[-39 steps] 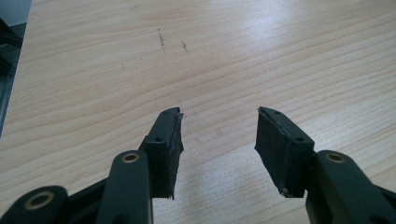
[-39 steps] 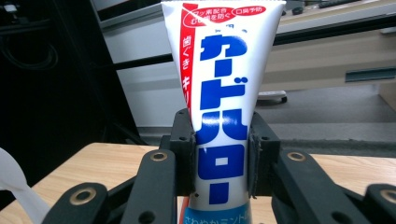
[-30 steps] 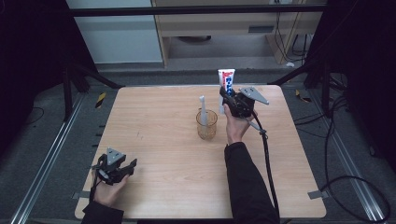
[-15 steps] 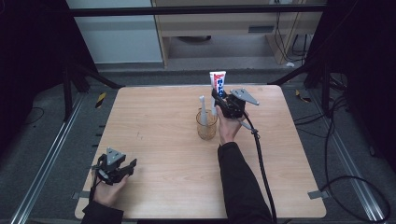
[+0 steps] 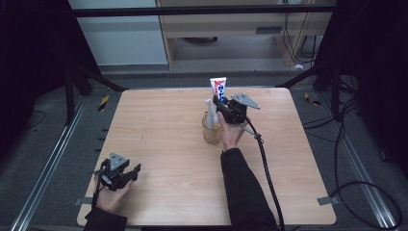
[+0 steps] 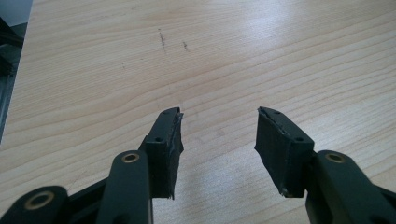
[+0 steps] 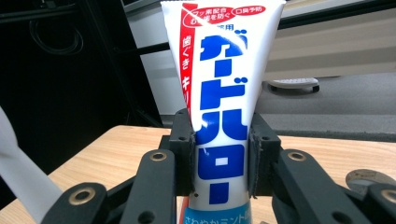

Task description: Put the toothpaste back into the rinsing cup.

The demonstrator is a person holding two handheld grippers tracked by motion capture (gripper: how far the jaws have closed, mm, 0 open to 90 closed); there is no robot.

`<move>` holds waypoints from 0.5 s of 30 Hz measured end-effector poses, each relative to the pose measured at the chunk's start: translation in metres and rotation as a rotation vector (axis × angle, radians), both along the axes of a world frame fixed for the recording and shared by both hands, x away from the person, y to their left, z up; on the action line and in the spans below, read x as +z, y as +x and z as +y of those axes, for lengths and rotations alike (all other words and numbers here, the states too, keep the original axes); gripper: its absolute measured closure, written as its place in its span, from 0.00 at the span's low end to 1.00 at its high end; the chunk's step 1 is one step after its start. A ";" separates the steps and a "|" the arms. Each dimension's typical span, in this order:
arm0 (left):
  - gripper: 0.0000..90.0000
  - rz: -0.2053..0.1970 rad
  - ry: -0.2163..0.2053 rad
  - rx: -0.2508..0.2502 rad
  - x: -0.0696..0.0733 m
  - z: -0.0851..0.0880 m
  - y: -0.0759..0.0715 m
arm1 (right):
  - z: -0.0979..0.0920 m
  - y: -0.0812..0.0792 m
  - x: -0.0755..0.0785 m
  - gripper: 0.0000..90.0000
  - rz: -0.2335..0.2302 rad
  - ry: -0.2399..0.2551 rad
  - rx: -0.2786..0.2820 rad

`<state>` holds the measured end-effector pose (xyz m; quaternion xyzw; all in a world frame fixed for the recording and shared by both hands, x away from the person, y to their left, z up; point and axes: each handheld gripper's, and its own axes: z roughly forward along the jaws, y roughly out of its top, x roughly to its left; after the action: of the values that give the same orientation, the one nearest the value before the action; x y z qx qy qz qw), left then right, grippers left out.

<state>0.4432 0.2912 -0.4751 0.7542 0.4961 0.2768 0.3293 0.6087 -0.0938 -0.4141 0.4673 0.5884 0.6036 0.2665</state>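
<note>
Near the front left corner of the pale wooden surface (image 5: pixel 159 120), the left gripper (image 5: pixel 117 172) rests with jaws spread wide around nothing. Farther back, the right gripper (image 5: pixel 222 105) clamps an upright white toothpaste tube with blue and red lettering (image 7: pixel 219 93) just beside a clear amber plastic cup (image 5: pixel 211 130) holding a white toothbrush (image 5: pixel 210 108).

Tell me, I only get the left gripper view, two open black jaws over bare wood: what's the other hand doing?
Observer: The right gripper is shut on a toothpaste tube, held upright.
Operator: Where is that?
Observer: Toward the far side of the table, close to a cup.
Operator: Is anything in the cup?
Observer: Yes, what looks like a white toothbrush stands in it.
</note>
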 end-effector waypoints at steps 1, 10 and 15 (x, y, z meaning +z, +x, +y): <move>0.55 0.000 0.000 0.000 0.000 0.000 0.000 | 0.001 0.000 -0.001 0.76 0.001 -0.003 0.000; 0.55 0.001 -0.001 0.000 0.000 0.000 0.000 | 0.007 0.001 -0.008 0.75 0.039 -0.027 0.012; 0.55 0.002 0.002 -0.001 0.000 -0.001 0.000 | 0.007 0.001 -0.009 0.75 0.065 -0.035 0.039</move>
<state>0.4430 0.2907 -0.4753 0.7550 0.4958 0.2764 0.3284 0.6100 -0.0869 -0.4235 0.4703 0.6162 0.5828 0.2439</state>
